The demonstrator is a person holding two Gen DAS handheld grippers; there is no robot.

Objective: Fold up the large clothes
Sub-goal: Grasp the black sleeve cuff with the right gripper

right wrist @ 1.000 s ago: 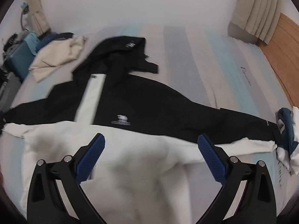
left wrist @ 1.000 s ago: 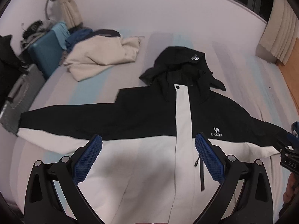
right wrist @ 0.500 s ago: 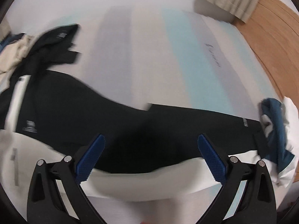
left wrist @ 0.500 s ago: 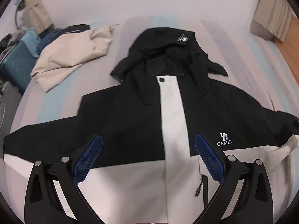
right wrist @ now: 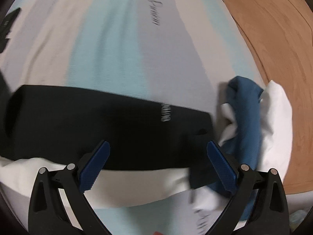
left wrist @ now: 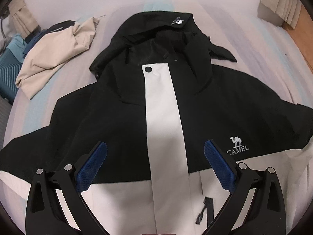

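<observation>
A home bedroom: striped bed (left wrist: 264, 45), curtains (left wrist: 279, 4), teal suitcase (left wrist: 7, 78), clothes pile (left wrist: 56, 52), wooden floor (right wrist: 273, 58).

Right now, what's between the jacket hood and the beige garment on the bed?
In the left wrist view, only bare striped bedsheet separates the hood from the beige garment; nothing else lies there.

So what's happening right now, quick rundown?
Both tongs open, left over jacket chest, right over its sleeve end. Jacket spread flat, unfolded. Blue-white cloth touching cuff.
</observation>
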